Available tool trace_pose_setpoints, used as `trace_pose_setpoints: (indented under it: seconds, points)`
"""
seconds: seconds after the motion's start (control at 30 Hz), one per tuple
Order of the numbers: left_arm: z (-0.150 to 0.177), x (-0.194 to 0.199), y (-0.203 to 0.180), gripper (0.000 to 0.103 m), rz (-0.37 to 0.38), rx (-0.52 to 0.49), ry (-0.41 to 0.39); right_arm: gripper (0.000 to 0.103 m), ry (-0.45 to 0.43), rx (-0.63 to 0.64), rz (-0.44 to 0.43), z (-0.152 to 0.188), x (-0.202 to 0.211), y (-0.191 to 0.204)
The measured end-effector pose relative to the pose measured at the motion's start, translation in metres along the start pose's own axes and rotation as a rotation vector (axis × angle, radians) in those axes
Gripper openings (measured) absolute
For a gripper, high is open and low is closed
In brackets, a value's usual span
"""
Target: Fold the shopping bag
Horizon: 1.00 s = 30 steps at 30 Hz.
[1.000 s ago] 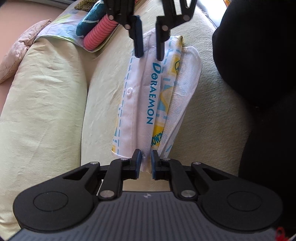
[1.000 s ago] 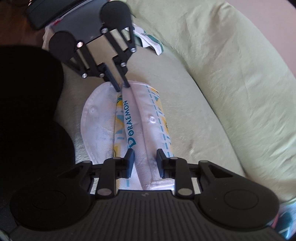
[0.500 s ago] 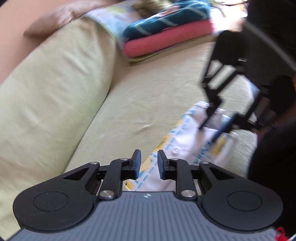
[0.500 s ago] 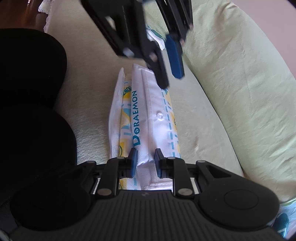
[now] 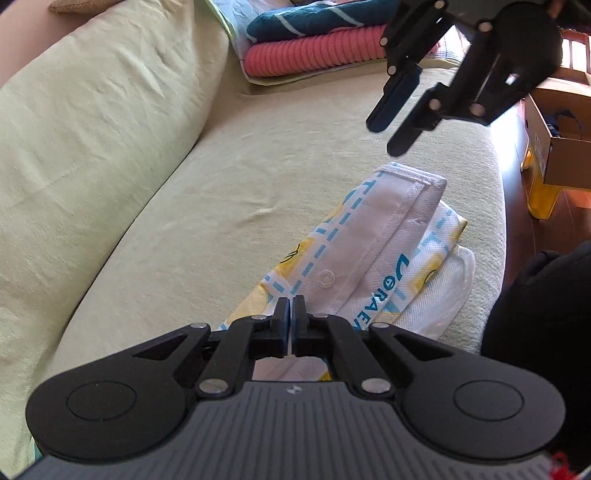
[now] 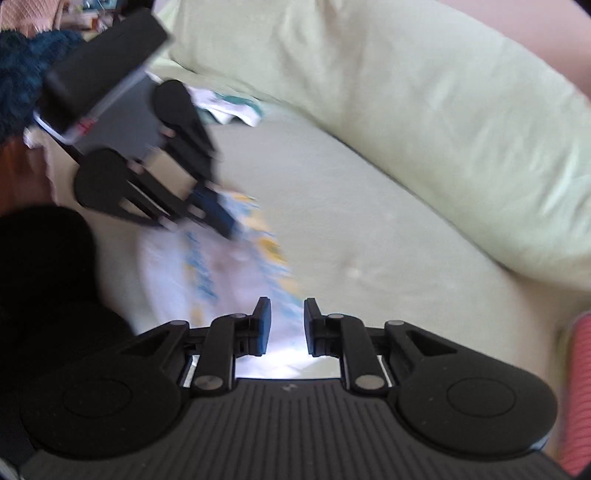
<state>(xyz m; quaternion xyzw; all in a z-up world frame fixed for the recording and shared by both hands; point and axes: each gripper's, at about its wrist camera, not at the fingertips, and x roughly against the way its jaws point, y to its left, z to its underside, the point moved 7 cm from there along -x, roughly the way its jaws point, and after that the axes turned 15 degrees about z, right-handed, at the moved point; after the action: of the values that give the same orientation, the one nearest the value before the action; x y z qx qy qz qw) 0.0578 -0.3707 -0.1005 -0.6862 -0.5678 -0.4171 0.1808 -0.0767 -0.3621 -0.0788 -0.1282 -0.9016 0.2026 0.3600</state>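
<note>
Folding shopping bag (image 5: pixel 373 258) on sofa (image 5: pixel 229 192): left gripper (image 5: pixel 290 310) together, empty; right gripper (image 6: pixel 284 325) narrowly apart, empty, closing; regrip end squarely, halve lengthwise strip.

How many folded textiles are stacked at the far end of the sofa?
2. The pink ribbed textile lies at the bottom of the stack, and the dark teal striped textile lies on top of it. Others may be hidden beyond the frame edge.

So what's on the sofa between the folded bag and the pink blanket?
Nothing: the left wrist view shows only bare green sofa cover between the folded bag and the pink blanket.
</note>
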Motion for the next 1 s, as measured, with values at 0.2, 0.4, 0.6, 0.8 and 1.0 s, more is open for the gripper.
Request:
trace_pose_setpoints:
  seconds: [0.2, 0.4, 0.6, 0.8, 1.0]
  points:
    - [0.008, -0.005, -0.007, 0.000, -0.018, -0.016, 0.013, 0.002, 0.030, -0.408, -0.103, -0.009, -0.026, -0.014]
    - [0.012, -0.007, -0.012, 0.000, -0.024, -0.028, 0.030, 0.002, 0.145, -0.417, -0.086, 0.006, -0.047, 0.014]
    - [0.011, -0.007, -0.018, 0.000, -0.055, -0.052, 0.041, 0.003, 0.110, -0.230, -0.006, -0.003, -0.041, 0.020]
    - [0.015, -0.003, -0.023, 0.000, -0.057, -0.073, 0.043, 0.051, -0.030, 0.020, -0.100, -0.026, -0.002, 0.040]
    - [0.019, -0.003, -0.026, 0.000, -0.053, -0.102, 0.041, 0.035, -0.095, 0.339, -0.096, -0.010, -0.018, 0.078]
